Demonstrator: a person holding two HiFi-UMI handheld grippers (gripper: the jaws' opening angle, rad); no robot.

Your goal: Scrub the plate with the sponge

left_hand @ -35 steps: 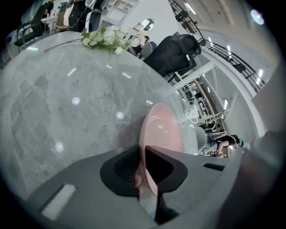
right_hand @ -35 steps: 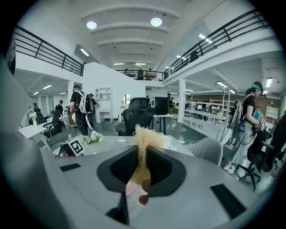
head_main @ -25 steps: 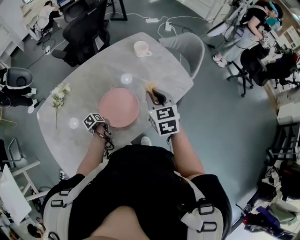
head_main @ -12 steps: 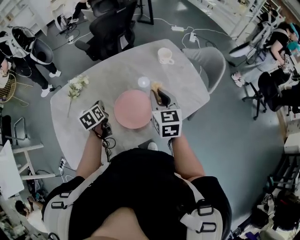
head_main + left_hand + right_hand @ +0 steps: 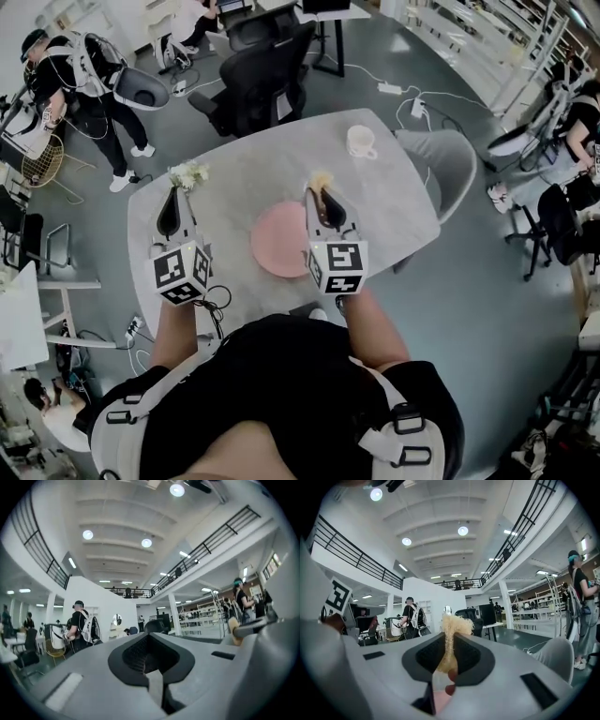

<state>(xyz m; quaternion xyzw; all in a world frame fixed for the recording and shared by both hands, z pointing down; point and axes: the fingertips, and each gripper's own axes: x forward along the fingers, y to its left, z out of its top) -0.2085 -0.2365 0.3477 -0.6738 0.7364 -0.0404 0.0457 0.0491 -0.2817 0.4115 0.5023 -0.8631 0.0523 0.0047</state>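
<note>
Big grey counter [image 5: 234,173], pink plate [image 5: 277,246] parked near its 6 o'clock edge. Over at 9 o'clock of the plate, left claw [image 5: 172,199] pinched fully shut on nothing. At 2 o'clock of the plate, right claw [image 5: 322,194] clamped on the frizzy yellow sponge [image 5: 322,179].

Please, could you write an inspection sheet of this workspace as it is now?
Surface: grey table, rounded corners.
Job's things: pink plate on the table; sponge held off it.
Clutter: mug at far edge; flowers at left.
Grippers: left gripper shut, empty; right gripper shut on sponge.
Cables: cable by left wrist; power strip on floor.
Surroundings: black chair, grey chair, person standing.
</note>
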